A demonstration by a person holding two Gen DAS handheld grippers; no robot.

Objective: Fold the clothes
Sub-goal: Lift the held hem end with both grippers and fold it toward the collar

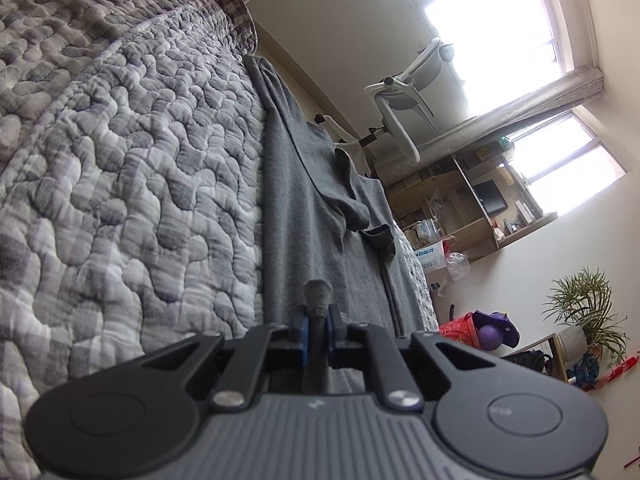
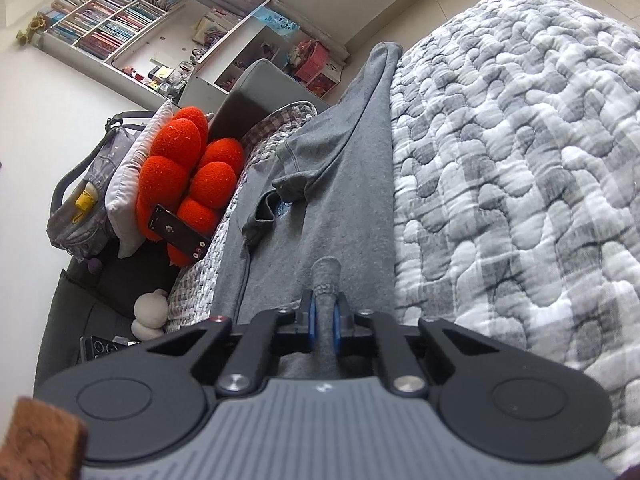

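A grey T-shirt (image 1: 320, 208) lies stretched along the edge of a quilted bed cover (image 1: 120, 160). One sleeve is folded in over its body. My left gripper (image 1: 317, 318) is shut on a pinched fold of the shirt's edge, which pokes out between the blue pads. The right wrist view shows the same grey shirt (image 2: 340, 184) from the other end, with a sleeve lying folded in on its body. There my right gripper (image 2: 325, 320) is shut on a pinched fold of the fabric too.
An orange cushion (image 2: 188, 176) with a phone (image 2: 176, 232) leaning on it sits by a grey bag (image 2: 80, 200) past the shirt. An office chair (image 1: 404, 104), a wooden desk (image 1: 472, 208) and a potted plant (image 1: 580, 308) stand beyond the bed. Bookshelves (image 2: 120, 12) line the far wall.
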